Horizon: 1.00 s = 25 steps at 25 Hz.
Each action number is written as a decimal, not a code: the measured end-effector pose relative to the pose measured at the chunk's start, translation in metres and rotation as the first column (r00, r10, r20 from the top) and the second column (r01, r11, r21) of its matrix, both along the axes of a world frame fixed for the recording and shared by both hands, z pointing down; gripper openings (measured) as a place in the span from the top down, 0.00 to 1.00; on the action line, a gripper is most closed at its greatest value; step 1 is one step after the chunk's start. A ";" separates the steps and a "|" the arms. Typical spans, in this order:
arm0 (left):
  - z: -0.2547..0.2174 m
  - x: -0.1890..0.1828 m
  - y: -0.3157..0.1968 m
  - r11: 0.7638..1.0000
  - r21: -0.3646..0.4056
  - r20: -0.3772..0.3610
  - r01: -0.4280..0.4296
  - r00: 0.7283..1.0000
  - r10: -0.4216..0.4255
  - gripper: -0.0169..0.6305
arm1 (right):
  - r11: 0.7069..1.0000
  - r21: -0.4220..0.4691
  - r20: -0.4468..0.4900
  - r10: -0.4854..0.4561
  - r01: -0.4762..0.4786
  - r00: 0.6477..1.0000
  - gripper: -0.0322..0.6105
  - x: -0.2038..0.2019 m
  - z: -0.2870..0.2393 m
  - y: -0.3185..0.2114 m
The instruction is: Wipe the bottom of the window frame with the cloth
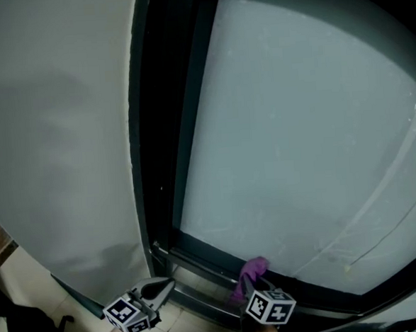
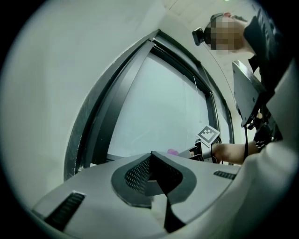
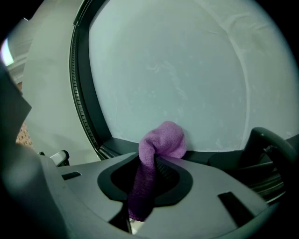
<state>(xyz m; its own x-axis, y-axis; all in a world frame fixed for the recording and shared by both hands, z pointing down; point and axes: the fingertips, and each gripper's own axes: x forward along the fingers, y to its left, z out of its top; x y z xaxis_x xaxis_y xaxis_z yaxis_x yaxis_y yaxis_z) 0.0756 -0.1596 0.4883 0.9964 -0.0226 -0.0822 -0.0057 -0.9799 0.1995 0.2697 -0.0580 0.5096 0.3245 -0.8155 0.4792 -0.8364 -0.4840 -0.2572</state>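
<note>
A purple cloth (image 1: 252, 271) (image 3: 163, 140) is pinched in my right gripper (image 1: 258, 287) (image 3: 156, 159), which is shut on it. The bunched end of the cloth touches the dark bottom rail of the window frame (image 1: 201, 265) (image 3: 117, 145), right of the lower left corner. My left gripper (image 1: 160, 287) (image 2: 152, 156) hovers near that corner, its jaws together with nothing between them. The left gripper view shows the right gripper's marker cube (image 2: 208, 134) and a bit of the cloth (image 2: 173, 151) beyond its own jaws.
Frosted glass (image 1: 298, 134) fills the frame. A white wall (image 1: 50, 137) runs along the left of the dark upright frame (image 1: 156, 130). Pale floor (image 1: 24, 277) and a dark object (image 1: 20, 324) lie at the lower left. A person's forearm (image 2: 233, 150) holds the right gripper.
</note>
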 end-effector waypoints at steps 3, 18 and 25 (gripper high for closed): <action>0.002 -0.009 -0.003 0.999 -0.007 0.001 0.042 0.999 -0.042 0.97 | 0.999 0.001 -0.001 -0.035 0.035 0.999 0.82 -0.003 -0.001 -0.009; 0.004 -0.044 -0.022 0.988 0.013 -0.020 0.156 0.988 -0.156 0.97 | 0.989 -0.026 -0.013 -0.144 0.143 0.990 0.82 -0.024 0.004 -0.049; 0.008 -0.056 -0.023 0.986 0.003 -0.003 0.169 0.986 -0.169 0.97 | 0.980 -0.048 -0.046 -0.195 0.193 0.980 0.82 -0.035 0.005 -0.067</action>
